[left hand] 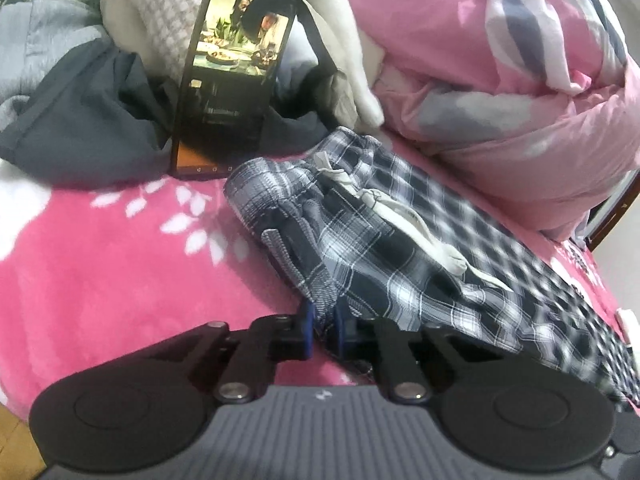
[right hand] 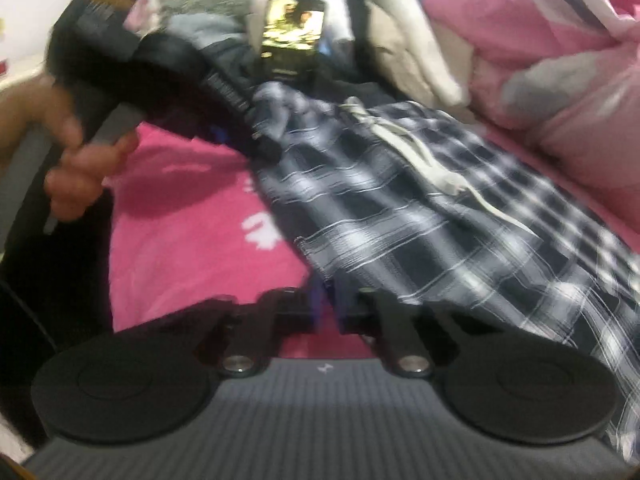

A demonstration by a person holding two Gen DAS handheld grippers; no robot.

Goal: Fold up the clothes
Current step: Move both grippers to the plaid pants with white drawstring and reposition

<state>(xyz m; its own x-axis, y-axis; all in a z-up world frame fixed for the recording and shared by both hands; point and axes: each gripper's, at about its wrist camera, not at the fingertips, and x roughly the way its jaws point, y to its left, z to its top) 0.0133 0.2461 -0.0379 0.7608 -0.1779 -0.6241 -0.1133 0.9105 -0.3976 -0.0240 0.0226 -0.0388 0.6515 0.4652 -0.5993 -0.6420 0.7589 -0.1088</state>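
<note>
We see the plaid shorts on the pink bed; the left claw is clamped on their near edge, and the right claw is closed at their hem.

Fuzzy pink fleece blanket, woven plaid shorts

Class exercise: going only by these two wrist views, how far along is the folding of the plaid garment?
Done: nothing looks folded; the plaid garment lies rumpled on the pink blanket. In hand: the left gripper is shut on its edge; the right gripper is shut at another edge. Left: the folding itself, and the clothes pile behind.
</note>
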